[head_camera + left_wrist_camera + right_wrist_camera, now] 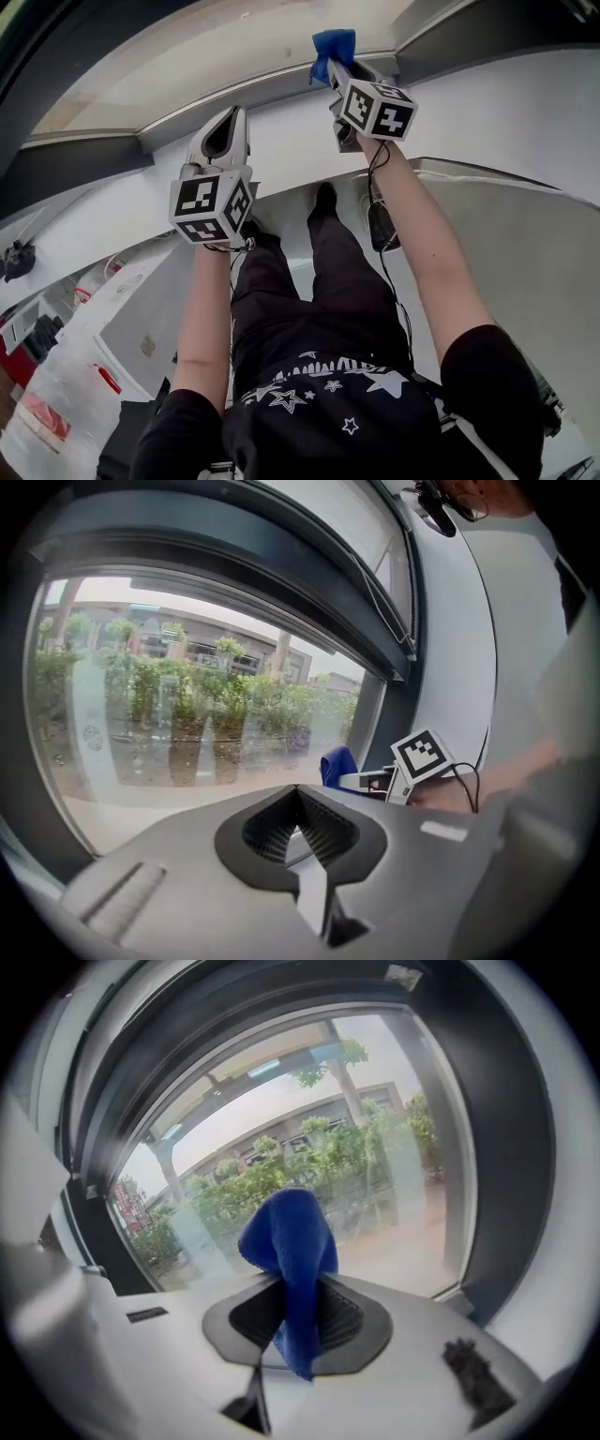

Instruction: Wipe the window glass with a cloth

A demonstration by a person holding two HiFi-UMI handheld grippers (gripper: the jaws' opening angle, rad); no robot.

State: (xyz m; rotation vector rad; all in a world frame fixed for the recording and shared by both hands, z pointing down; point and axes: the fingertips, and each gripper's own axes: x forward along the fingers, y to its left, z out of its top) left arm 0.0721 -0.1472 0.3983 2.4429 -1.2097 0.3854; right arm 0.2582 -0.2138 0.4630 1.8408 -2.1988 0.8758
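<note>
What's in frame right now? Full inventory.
blue fabric cloth: 1, blue, pinched in the right gripper's jaws
clear window glass: 1 pane, clear, ahead of both grippers, greenery outside
dark window frame: 1, dark grey, around the glass
white wall: 1, white, below the window
black cable: 1, black, along the right forearm
left gripper: 1, grey-white, jaws shut, empty
right gripper: 1, grey-white, jaws shut on the cloth
bare forearms: 2, raised toward the window
</note>
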